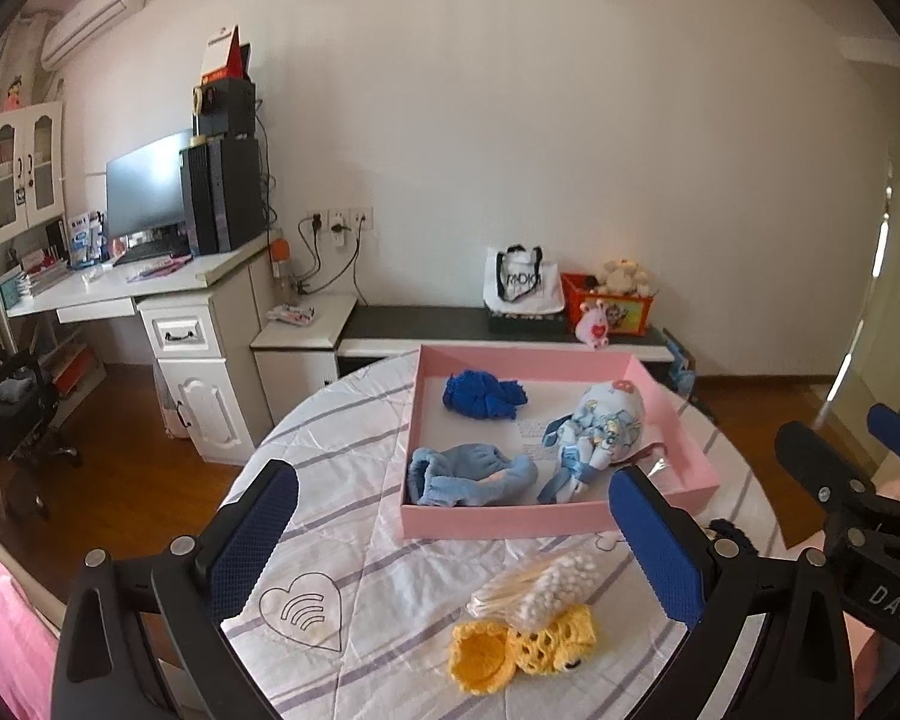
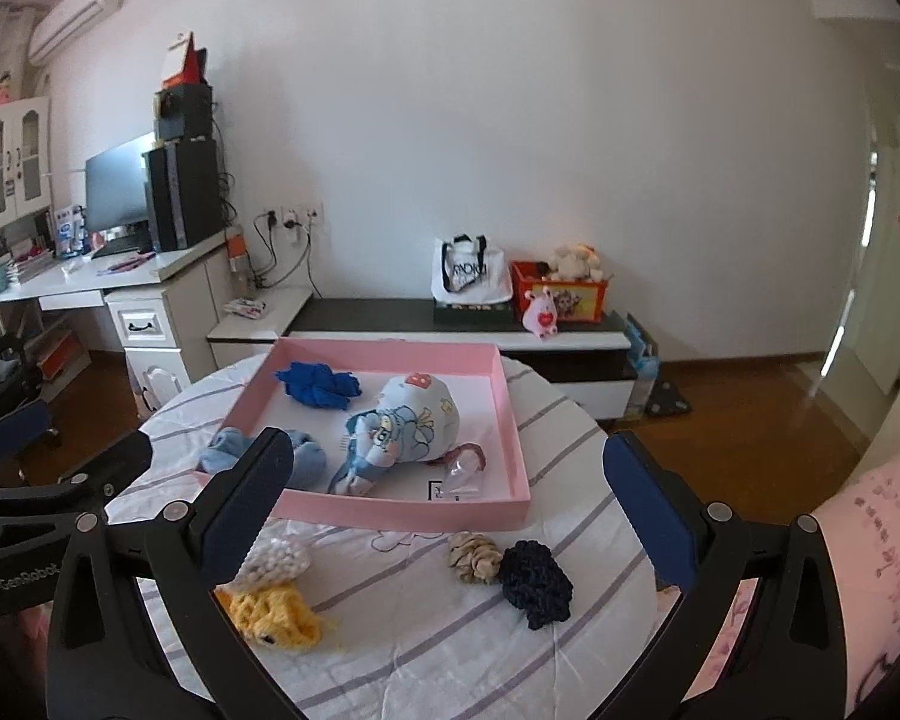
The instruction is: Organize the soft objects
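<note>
Right wrist view: pink tray [image 2: 513,420] holds three soft items; yellow knit [image 2: 276,615], beige piece [image 2: 474,558] and navy piece [image 2: 537,585] remain out, both grippers' fingers wide apart, empty.

Home bedroom: white desk [image 1: 150,282] with monitor [image 1: 147,189] far left, wall air conditioner [image 1: 96,12], plush toys [image 1: 624,276] on low cabinet [image 1: 450,324].

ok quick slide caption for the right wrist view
Open right gripper above a striped table, facing a pink tray of blue soft items; yellow, beige and navy knits wait outside.
</note>
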A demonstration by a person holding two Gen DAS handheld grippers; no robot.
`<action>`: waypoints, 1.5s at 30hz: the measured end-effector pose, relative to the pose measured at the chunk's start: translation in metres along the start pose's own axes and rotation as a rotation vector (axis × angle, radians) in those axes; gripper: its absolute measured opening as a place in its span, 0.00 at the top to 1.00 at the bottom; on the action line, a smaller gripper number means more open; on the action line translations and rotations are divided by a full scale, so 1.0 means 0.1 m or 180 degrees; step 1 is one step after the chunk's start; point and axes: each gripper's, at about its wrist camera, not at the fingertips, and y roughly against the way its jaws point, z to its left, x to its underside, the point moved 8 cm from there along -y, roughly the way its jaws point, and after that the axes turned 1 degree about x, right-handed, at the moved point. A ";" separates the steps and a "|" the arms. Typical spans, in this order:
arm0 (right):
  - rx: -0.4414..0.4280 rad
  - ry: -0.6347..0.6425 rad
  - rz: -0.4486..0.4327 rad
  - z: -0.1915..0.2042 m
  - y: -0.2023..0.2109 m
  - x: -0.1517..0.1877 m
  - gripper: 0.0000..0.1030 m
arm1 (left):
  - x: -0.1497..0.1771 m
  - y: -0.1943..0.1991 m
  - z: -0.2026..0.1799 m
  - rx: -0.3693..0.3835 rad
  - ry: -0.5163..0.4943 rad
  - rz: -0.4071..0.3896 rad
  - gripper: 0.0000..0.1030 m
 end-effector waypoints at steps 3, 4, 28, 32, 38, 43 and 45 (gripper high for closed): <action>0.0014 0.0039 -0.0111 0.02 0.17 -0.04 0.00 | 0.00 0.20 0.00 -0.0016 -0.0011 -0.0112 0.00; 0.0020 0.0040 -0.0156 0.02 0.24 -0.05 0.00 | 0.00 0.29 -0.01 -0.0013 -0.0012 -0.0162 0.00; 0.0040 0.0064 -0.0952 -0.05 1.25 -0.28 0.00 | 0.14 1.22 -0.16 -0.0070 -0.0131 -0.0879 0.00; 0.0056 0.0058 -0.0975 -0.07 1.27 -0.27 0.00 | 0.17 1.21 -0.18 -0.0059 -0.0142 -0.0885 0.00; 0.0058 0.0041 -0.0972 -0.08 1.29 -0.26 0.00 | 0.18 1.22 -0.18 -0.0067 -0.0139 -0.0891 0.00; 0.0082 0.0067 -0.0971 -0.08 1.28 -0.25 0.00 | 0.18 1.22 -0.18 -0.0060 -0.0130 -0.0895 0.00; 0.0082 0.0068 -0.0970 -0.07 1.29 -0.25 0.00 | 0.19 1.22 -0.18 -0.0064 -0.0129 -0.0895 0.00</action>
